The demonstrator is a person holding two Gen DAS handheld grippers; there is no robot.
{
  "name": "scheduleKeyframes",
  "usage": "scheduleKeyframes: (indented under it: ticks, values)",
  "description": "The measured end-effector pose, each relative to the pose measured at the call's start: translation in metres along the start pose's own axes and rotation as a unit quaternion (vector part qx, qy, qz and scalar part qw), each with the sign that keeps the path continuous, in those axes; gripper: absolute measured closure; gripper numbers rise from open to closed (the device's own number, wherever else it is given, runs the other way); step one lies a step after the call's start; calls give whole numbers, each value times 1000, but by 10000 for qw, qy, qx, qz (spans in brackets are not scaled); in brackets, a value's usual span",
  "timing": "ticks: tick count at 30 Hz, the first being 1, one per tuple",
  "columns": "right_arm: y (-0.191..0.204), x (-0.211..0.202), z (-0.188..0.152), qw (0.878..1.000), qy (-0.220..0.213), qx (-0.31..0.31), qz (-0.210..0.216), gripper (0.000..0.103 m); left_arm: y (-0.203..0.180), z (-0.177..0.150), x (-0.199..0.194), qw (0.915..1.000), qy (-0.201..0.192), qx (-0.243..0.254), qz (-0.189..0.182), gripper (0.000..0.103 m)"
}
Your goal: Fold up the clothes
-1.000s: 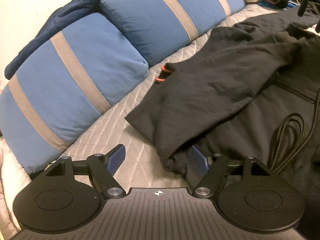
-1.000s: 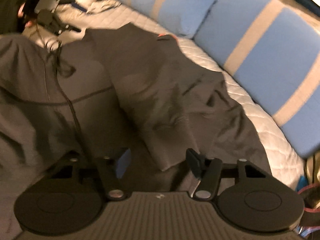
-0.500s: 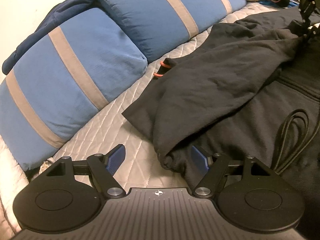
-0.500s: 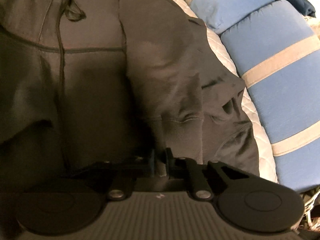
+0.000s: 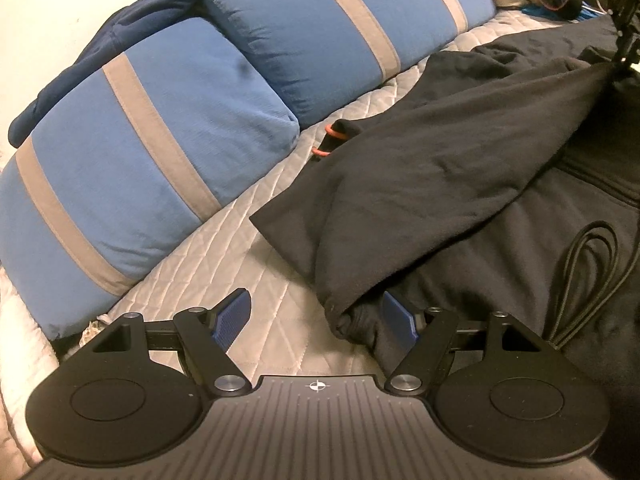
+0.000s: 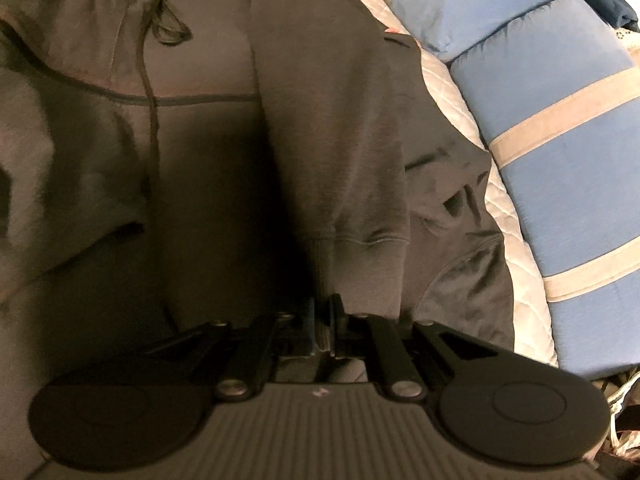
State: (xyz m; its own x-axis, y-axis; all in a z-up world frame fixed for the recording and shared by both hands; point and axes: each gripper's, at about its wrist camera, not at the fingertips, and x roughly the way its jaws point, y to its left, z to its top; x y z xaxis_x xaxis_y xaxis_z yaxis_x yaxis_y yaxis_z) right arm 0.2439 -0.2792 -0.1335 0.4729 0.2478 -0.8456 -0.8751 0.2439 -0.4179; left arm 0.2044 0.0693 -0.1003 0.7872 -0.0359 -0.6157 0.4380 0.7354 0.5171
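Two grippers, one hoodie (image 5: 460,168), spread dark on quilt (image 5: 224,248).

Left wrist view: left gripper (image 5: 318,318) wide apart, nothing clamped. Bunched hoodie edge (image 5: 348,316) between blue pads, nearer right pad. Sleeve (image 5: 480,128) pulled taut toward 2 o'clock, up to right gripper (image 5: 622,46). Striped pillows (image 5: 140,152) from 9 to 12 o'clock. Drawcord (image 5: 588,264) at 3 o'clock.

Right wrist view: right gripper (image 6: 322,320) pinched on sleeve cuff (image 6: 360,268). Sleeve runs to 12 o'clock over hoodie body. Pillows at 3 o'clock.

Step judged: sleeve fold-in, partway. Next likely calls for laying cuff flat across chest, then releasing; left to close on edge or pin it first.
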Motion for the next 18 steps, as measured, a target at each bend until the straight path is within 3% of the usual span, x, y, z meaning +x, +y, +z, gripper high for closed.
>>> scheduleKeyframes:
  ticks: [18]
  values:
    - [-4, -2, 10, 9998, 178, -91, 76, 97, 7, 12, -9, 9983, -434, -395, -11, 31]
